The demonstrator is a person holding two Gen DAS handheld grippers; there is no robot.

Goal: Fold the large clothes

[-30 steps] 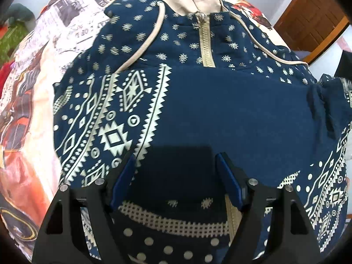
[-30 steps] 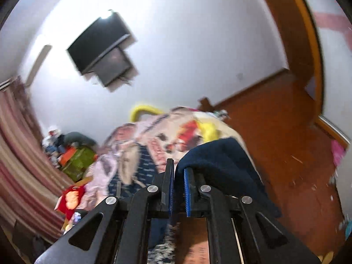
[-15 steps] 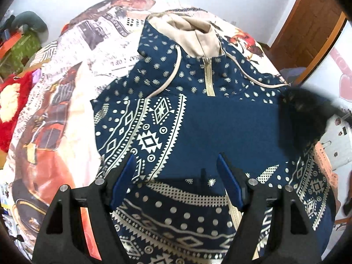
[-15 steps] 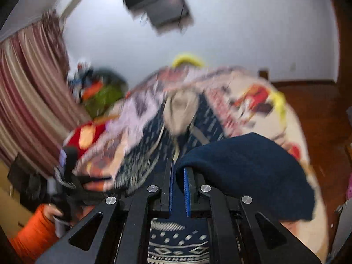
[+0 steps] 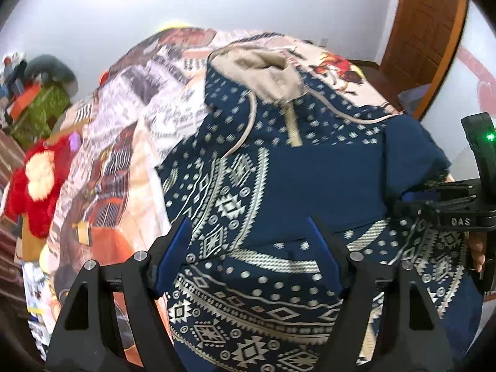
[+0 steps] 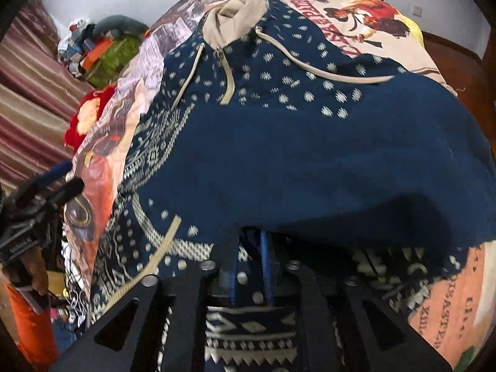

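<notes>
Since a second ago, the right gripper [image 6: 249, 266] has swung down from facing the wall and a wall-mounted screen to hang low over the hoodie [image 5: 294, 186], carrying the plain navy sleeve [image 6: 310, 161] across the garment's chest. Its jaws, pinched on that sleeve in the earlier pictures, have just been opening. They now stand a narrow gap apart, with the sleeve's edge draped just over their tips; whether the pads touch the cloth cannot be told.

Meanwhile the left gripper [image 5: 248, 257] has drawn back and upward, so more of the hoodie and the room shows than before. Its jaws stand wide apart, and it holds nothing.

A navy hoodie with cream geometric patterning lies front-up on a bed covered by a printed bedspread [image 5: 124, 142]. Its beige-lined hood [image 5: 260, 68] is at the end farthest from both grippers, and a beige zip [image 5: 293, 127] runs down from the hood. The folded sleeve lies across the hoodie's middle, below the zip.

A red plush toy [image 5: 37, 186] lies beside the bed, on the left-gripper side of the hoodie. A wooden door [image 5: 424, 31] stands beyond the hoodie on the opposite side.
</notes>
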